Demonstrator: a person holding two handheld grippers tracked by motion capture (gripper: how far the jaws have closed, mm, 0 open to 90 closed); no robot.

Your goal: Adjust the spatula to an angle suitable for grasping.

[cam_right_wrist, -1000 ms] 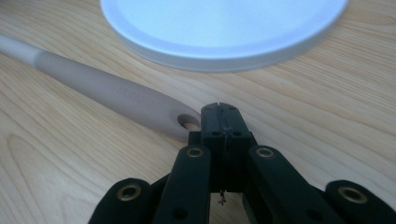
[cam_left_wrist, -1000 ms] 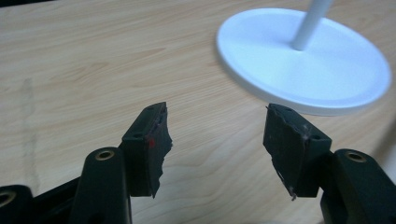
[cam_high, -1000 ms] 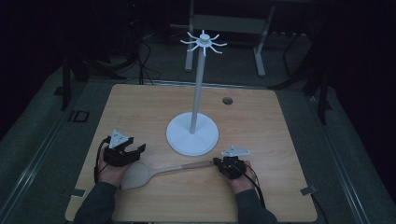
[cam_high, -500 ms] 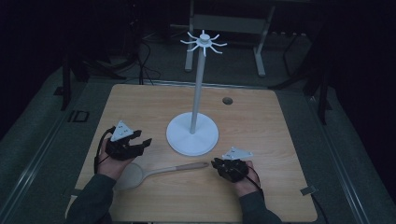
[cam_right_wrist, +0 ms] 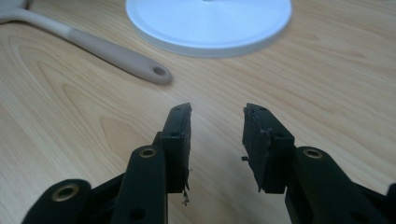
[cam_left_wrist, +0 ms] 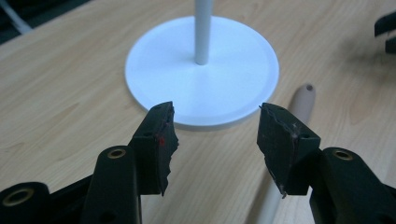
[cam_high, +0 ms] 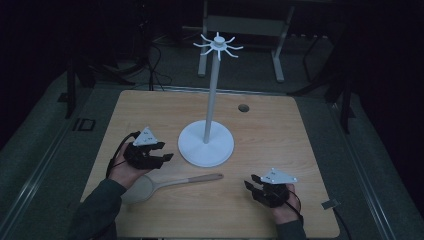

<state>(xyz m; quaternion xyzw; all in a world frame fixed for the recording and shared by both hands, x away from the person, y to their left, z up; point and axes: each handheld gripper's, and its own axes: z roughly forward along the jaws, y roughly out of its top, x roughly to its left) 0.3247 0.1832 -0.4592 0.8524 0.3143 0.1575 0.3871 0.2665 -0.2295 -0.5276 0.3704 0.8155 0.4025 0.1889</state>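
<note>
Lying flat on the wooden table (cam_high: 280, 125), just in front of the white stand (cam_high: 206, 145), the spoon (cam_high: 170, 183) looks like a light thing to handle: a broad, shallow pale bowl at the end nearer the person's left hand and a long, slim beige handle running out toward the right, with a small hanging hole in its tip. I would guess it is stiff in the handle and perhaps a little rubbery or smooth-skinned, so it could twist or slide in a narrow pinch; it does not look fragile. The sensible place to take it seems to be the handle, somewhere between the middle and the holed end, where the black pads can close across its narrow width, rather than on the wide bowl. The left gripper (cam_high: 165, 155) hangs above the bowl end with its jaws well apart and nothing between them, having just been closing a little. The right gripper (cam_high: 251, 183) sits off the handle's tip, near but not touching it, its jaws just opened, standing apart and empty.
</note>
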